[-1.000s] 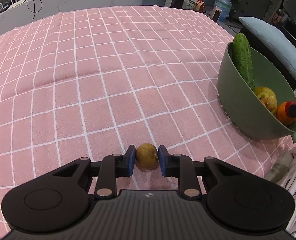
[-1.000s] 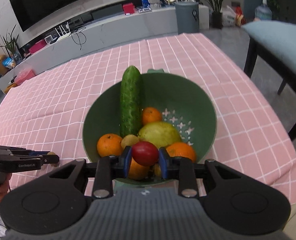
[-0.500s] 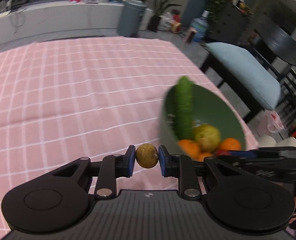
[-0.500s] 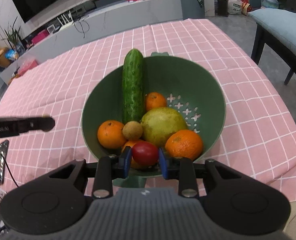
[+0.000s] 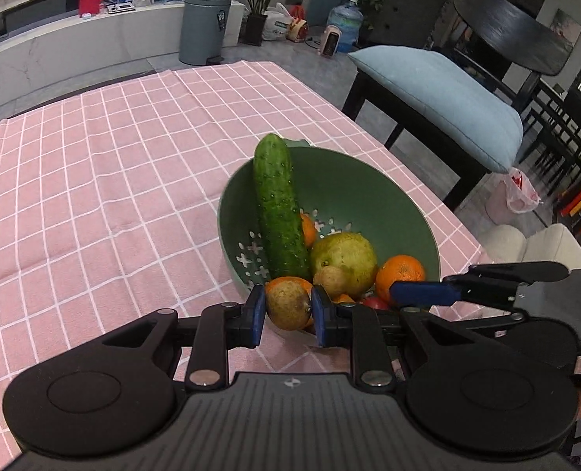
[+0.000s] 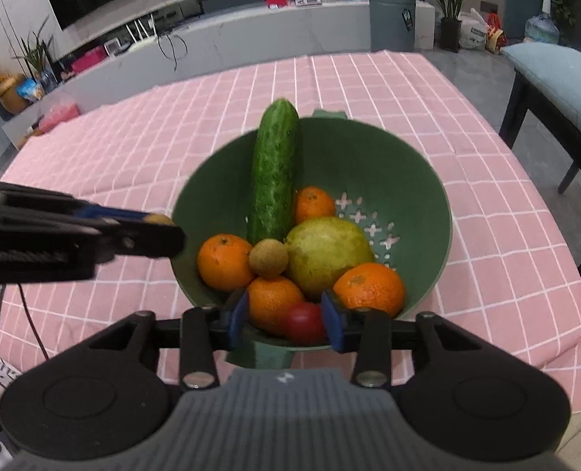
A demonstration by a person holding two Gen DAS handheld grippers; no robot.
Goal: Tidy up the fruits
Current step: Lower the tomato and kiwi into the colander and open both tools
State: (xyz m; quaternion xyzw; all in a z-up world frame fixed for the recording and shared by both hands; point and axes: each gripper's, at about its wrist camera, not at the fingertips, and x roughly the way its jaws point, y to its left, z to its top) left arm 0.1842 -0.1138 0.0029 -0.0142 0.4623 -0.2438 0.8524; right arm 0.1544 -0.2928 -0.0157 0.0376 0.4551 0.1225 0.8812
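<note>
The green bowl [image 6: 416,180] stands on the pink checked tablecloth [image 6: 133,157] and serves as the reference point.

Hidden or unclear: in the left wrist view the red tomato [image 5: 376,303] shows only as a sliver at the bowl's near rim, behind the right gripper's blue fingers [image 5: 419,292]. In the right wrist view the small brown fruit held by the left gripper [image 6: 159,219] is almost wholly covered by that gripper's dark fingers, and this gripper is blurred. The bowl's near handle is partly cut off by the right gripper's body. A person's hand appears only as a sliver at the left edge of that view.

Count inside the bowl, right wrist view: one cucumber [image 6: 274,172] leaning on the far wall, its tip above the rim; four oranges [image 6: 224,261]; one large pear [image 6: 325,255]; one small brown fruit [image 6: 268,258] resting between the left orange and the pear; one tomato [image 6: 304,322] at the near rim.

Left gripper [image 5: 288,310]: pressed tight on a second small brown fruit [image 5: 288,306], held above the bowl's near left rim.

Right gripper [image 6: 286,322]: its jaws have just been opening. The tomato sits between them, against the right pad and clear of the left one, resting among the fruit; no grip.
</note>
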